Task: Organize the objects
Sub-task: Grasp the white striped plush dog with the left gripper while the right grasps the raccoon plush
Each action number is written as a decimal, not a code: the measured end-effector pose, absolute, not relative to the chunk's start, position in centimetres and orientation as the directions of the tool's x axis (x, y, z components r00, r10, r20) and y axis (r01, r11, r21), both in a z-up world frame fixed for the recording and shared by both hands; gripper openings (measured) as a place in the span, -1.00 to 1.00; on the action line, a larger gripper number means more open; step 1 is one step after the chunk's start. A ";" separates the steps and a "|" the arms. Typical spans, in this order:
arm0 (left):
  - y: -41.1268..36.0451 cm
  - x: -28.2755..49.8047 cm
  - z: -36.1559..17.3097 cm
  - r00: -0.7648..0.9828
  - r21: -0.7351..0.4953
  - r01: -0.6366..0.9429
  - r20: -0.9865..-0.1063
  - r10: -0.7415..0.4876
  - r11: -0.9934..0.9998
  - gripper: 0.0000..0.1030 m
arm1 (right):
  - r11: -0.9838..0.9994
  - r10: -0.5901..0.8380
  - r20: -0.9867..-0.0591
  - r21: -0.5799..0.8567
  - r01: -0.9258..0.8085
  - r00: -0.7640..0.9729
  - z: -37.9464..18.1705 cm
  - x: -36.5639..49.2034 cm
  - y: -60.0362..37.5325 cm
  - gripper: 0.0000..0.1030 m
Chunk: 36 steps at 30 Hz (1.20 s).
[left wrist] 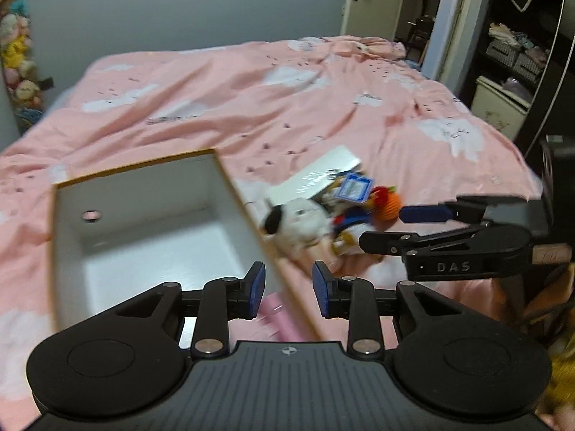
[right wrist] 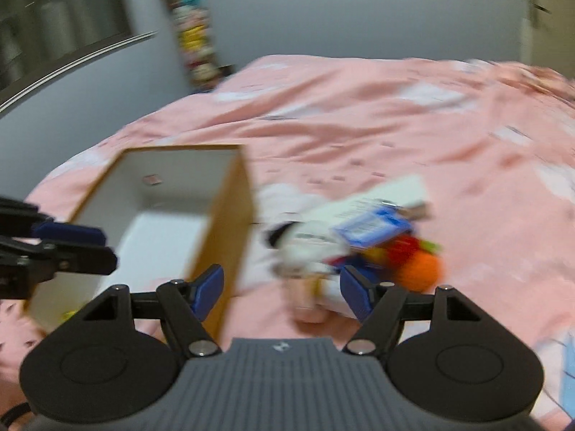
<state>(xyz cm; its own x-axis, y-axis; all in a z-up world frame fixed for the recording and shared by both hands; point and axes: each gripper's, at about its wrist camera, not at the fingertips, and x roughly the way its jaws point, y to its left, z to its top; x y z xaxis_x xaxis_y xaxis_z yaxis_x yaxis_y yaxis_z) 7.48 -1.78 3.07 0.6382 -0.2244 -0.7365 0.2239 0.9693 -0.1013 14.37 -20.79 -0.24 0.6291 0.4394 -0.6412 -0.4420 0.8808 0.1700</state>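
Note:
An open cardboard box (left wrist: pixel 143 215) with a white inside lies on the pink bed; it also shows in the right wrist view (right wrist: pixel 230 215). Right of it is a pile: a white plush dog (left wrist: pixel 298 222) (right wrist: pixel 305 248), a blue card (left wrist: pixel 354 188) (right wrist: pixel 373 228), an orange ball toy (left wrist: pixel 390 204) (right wrist: pixel 420 269) and a white flat pack (left wrist: pixel 323 172). My left gripper (left wrist: pixel 288 289) is open over the box's right wall. My right gripper (right wrist: pixel 282 289) is open just short of the plush; it shows in the left wrist view (left wrist: pixel 381 228) too.
The pink duvet (left wrist: pixel 251 107) covers the whole bed. A small pink object (left wrist: pixel 276 314) lies under my left gripper. A shelf of plush toys (left wrist: pixel 16 57) stands at the far left wall. An open door (left wrist: pixel 373 0) and wardrobe shelves (left wrist: pixel 510 54) are at the right.

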 end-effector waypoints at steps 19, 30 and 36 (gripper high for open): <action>-7.9 16.3 -1.8 0.552 -0.136 0.118 -0.815 -0.179 0.984 -0.29 | 0.879 0.477 -0.727 0.405 -0.252 0.494 -6.4 24.5 -24.4 -0.09; -9.5 18.4 -5.0 0.494 -0.109 -0.006 -0.865 -0.091 0.994 -0.29 | 0.891 0.452 -0.684 0.374 -0.256 0.572 -5.9 22.6 -27.9 -0.43; -10.1 20.3 -7.4 0.444 -0.062 -0.074 -0.896 -0.023 0.995 -0.16 | 0.889 0.454 -0.684 0.393 -0.237 0.571 -6.5 23.0 -28.6 -0.45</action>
<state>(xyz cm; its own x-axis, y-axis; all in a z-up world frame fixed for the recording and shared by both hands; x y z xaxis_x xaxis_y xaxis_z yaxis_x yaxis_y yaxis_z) 20.33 -10.12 -7.38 0.4439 -0.0225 -0.8958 -0.0744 0.9953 -0.0619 23.01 -28.61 -6.51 0.5706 0.4542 -0.6842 -0.2366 0.8887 0.3926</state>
